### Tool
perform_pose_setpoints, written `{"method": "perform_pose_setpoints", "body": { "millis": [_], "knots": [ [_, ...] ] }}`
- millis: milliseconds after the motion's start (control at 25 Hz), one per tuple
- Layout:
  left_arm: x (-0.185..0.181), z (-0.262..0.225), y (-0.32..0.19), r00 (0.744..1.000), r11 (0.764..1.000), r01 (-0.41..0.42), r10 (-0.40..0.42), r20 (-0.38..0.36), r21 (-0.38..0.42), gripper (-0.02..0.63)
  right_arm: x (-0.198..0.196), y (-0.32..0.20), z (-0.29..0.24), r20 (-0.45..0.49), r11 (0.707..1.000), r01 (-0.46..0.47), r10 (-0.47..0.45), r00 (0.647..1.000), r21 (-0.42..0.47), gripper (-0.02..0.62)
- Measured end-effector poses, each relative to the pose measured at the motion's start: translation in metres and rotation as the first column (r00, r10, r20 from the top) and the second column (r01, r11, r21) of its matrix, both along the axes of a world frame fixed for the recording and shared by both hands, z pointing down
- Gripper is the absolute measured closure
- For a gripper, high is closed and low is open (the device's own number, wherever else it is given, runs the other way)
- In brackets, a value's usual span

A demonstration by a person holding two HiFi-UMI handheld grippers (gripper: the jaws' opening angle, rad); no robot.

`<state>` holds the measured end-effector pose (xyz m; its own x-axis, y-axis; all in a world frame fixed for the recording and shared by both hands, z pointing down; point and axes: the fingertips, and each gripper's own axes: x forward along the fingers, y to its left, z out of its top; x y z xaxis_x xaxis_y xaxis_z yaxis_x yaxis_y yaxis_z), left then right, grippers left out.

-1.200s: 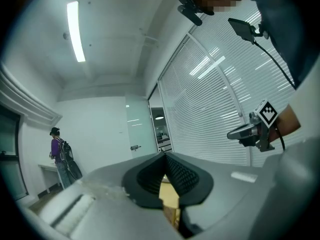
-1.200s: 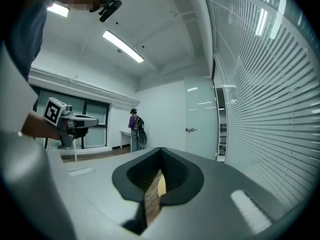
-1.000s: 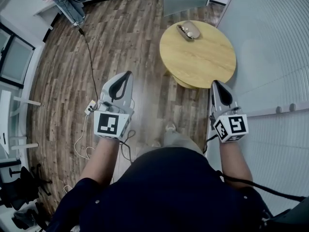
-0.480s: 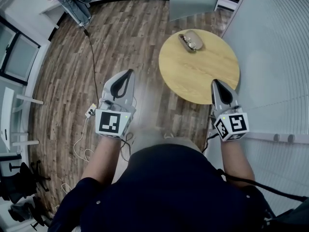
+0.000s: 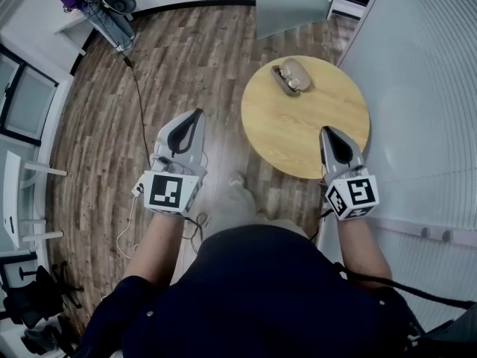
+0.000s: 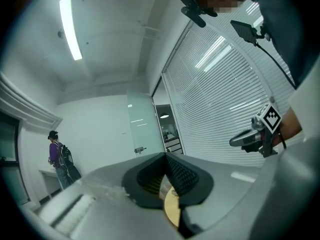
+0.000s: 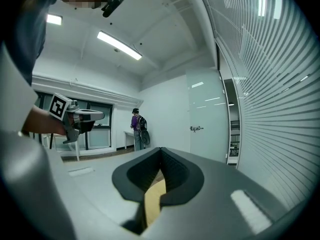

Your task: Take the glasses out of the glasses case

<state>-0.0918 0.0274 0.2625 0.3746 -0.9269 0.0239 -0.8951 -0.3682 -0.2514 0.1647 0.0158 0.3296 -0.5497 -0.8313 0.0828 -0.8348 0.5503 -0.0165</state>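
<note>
Tan and rounded, the glasses case (image 5: pixel 298 70) is lying open at about 11 o'clock on the round wooden desk (image 5: pixel 313 136), with the glasses (image 5: pixel 284 79) resting inside its lower half. They look dark-rimmed, though they are too small to read in detail. The lid being open suggests the case is ready for a straight lift-out, and its place on the far side of the desk means the person is having to approach before reaching.

The right hand-held gripper (image 5: pixel 326 133) is pointing toward 12 o'clock over the desk's 5 o'clock side, well apart from the case. Its own view shows the jaws pressed together at the tips (image 7: pixel 160 151) with nothing between them — only a sliver of yellow desk is showing through the hollow behind the tips.

The left hand-held gripper (image 5: pixel 195 116) is hovering at the desk's 9 o'clock, off the rim and over the wood-plank floor (image 5: pixel 186 51). Its jaws are likewise pressed together and empty (image 6: pixel 164 156).

Both forearms are stretching forward from the body at about the same height, marker cubes facing up, grippers running roughly parallel. Judging from this carrying posture, the reach is not yet beginning, and the jaws will need to spread before either can take the frame.
</note>
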Motion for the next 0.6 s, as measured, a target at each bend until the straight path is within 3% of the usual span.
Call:
{"method": "perform_pose_setpoints", "body": {
  "millis": [600],
  "knots": [
    [-0.041, 0.013, -0.151, 0.991, 0.993, -0.115, 0.114, -0.066, -0.009, 0.601, -0.045, -0.119, 0.014, -0.073, 0.994, -0.089, 0.084, 0.994, -0.062, 0.586]
  ]
}}
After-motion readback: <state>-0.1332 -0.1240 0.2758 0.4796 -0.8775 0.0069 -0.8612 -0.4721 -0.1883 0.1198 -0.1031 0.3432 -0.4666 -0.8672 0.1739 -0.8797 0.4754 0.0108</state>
